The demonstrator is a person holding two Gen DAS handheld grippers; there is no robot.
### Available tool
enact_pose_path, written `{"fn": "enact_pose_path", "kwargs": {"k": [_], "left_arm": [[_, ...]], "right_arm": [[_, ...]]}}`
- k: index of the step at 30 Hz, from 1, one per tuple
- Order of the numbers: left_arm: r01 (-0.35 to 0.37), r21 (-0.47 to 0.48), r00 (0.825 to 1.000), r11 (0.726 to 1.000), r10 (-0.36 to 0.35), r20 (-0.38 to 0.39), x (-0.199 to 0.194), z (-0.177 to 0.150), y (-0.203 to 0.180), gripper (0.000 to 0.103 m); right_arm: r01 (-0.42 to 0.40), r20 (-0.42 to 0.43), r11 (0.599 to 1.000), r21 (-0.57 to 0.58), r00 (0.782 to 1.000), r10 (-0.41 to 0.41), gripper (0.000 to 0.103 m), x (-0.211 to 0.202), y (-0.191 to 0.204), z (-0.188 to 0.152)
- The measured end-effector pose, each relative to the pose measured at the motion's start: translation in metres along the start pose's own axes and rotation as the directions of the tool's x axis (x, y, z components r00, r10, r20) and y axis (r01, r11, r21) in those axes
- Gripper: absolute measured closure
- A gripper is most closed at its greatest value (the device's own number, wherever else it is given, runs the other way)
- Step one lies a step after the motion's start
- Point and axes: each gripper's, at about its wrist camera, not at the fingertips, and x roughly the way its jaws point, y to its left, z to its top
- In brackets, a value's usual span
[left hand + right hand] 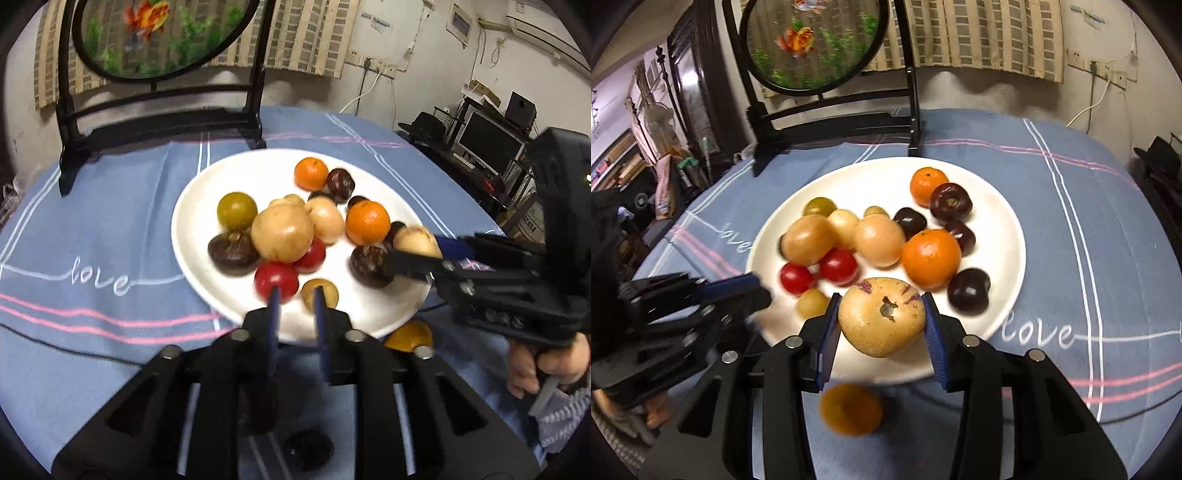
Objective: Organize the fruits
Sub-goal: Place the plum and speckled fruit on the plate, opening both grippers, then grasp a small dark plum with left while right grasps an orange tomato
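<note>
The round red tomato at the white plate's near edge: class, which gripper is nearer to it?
Left. The left gripper has one fingertip right at the red tomato; the right gripper, across the plate, is shut on a pale yellow fruit.

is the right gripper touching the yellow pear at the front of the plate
Touching. In the right wrist view the right gripper has both blue pads pressed against the sides of the yellow pear, with no gap visible on either side, above the plate.

The white plate [1004, 236] is being crowded by fruit at frame centre; bare rim is being left at its upper left. The black stand [834, 125] is blocking the top.
</note>
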Motion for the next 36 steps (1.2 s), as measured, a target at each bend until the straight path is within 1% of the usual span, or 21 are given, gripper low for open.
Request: {"fn": "enact_pose_path", "kwargs": {"k": [1,4,6,7,8,11,14,15,16,17,19,22,24,25,28,29,31,32,33,34,36], "left_arm": [[0.007,-0.01,1.0,1.0,-0.007,0.0,-0.005,-0.003,0.003,0.029],[-0.08,0.027,0.996,0.996,0.078,0.052,-0.035,-0.021,0.013,0.026],[-0.07,0.017,0.997,0.997,0.069,0.047,-0.046,-0.032,0.02,0.02],[-0.039,0.017,0.999,0.999,0.038,0.025,-0.045,-0.037,0.019,0.02],[-0.042,0.03,0.999,0.999,0.041,0.019,-0.042,-0.04,0.015,0.02],[-0.09,0.117,0.996,0.989,0.092,-0.015,-0.026,-0.047,-0.002,0.02],[-0.135,0.147,0.987,0.98,0.146,-0.064,-0.001,-0.053,-0.007,0.024],[-0.13,0.136,0.986,0.982,0.143,-0.086,0.006,-0.053,-0.004,0.03],[-0.093,0.098,0.99,0.991,0.102,-0.096,0.008,-0.052,0.001,0.045],[-0.084,0.061,0.994,0.995,0.089,-0.069,0.003,-0.047,0.007,0.054],[-0.056,0.019,0.998,0.998,0.057,-0.041,-0.005,-0.043,0.013,0.054],[-0.073,0.028,0.997,0.997,0.072,0.012,-0.021,-0.041,0.008,0.054],[-0.066,0.032,0.997,0.997,0.065,0.052,-0.034,-0.029,0.001,0.054],[-0.076,0.044,0.995,0.996,0.073,0.067,-0.035,-0.018,-0.005,0.054],[-0.105,0.078,0.994,0.991,0.102,0.047,-0.011,0.008,-0.018,0.054],[-0.11,0.077,0.993,0.991,0.107,0.046,-0.002,0.014,-0.02,0.054],[-0.112,0.063,0.993,0.992,0.109,0.052,0.01,0.022,-0.022,0.053],[-0.103,0.045,0.993,0.994,0.1,0.057,0.014,0.025,-0.021,0.051],[-0.098,0.035,0.993,0.995,0.096,0.064,0.016,0.027,-0.02,0.044],[-0.103,0.026,0.992,0.994,0.1,0.075,0.016,0.028,-0.018,0.032],[-0.103,0.014,0.989,0.995,0.101,0.108,0.007,0.027,-0.014,0.027]], "right_arm": [[-0.018,0.008,1.0,0.001,1.0,0.018,0.06,0.001,0.0,-0.001],[-0.023,0.002,1.0,-0.011,1.0,0.023,0.06,0.001,0.001,-0.004],[-0.021,-0.006,1.0,-0.023,1.0,0.021,0.06,0.002,0.003,-0.004],[-0.015,-0.016,1.0,-0.023,1.0,0.014,0.06,0.004,0.004,-0.003],[-0.009,-0.029,1.0,-0.023,1.0,0.009,0.06,0.007,0.005,-0.003],[-0.017,-0.036,1.0,-0.012,0.999,0.016,0.06,0.007,0.004,-0.005],[-0.027,-0.006,1.0,0.007,1.0,0.027,0.06,0.0,0.0,-0.006],[-0.027,0.001,1.0,0.009,1.0,0.027,0.06,-0.002,0.0,-0.005],[-0.031,0.003,0.999,0.009,1.0,0.031,0.06,-0.002,-0.001,-0.006],[-0.037,0.002,0.999,0.01,0.999,0.037,0.06,-0.002,-0.001,-0.006],[-0.044,0.002,0.999,0.007,0.999,0.044,0.06,-0.002,0.0,-0.007],[-0.041,0.009,0.999,0.005,0.999,0.041,0.06,-0.004,-0.001,-0.007],[-0.014,0.029,1.0,0.002,0.999,0.014,0.06,-0.004,-0.002,-0.005],[-0.007,0.03,1.0,0.0,1.0,0.007,0.06,-0.003,-0.003,-0.003],[0.003,0.007,1.0,0.0,1.0,-0.003,0.06,0.007,-0.005,0.003],[0.018,-0.011,1.0,-0.007,1.0,-0.019,0.055,0.012,-0.006,0.004],[0.067,0.012,0.998,-0.019,0.998,-0.067,0.033,0.009,-0.008,0.005],[0.106,0.045,0.994,-0.024,0.993,-0.105,0.032,0.005,-0.01,0.006],[0.116,0.059,0.993,-0.029,0.992,-0.114,0.032,0.003,-0.012,0.007],[0.105,0.063,0.994,-0.025,0.993,-0.104,0.032,0.001,-0.016,0.008],[0.052,0.067,0.998,0.023,0.996,-0.054,0.032,-0.004,-0.027,0.008]]}}
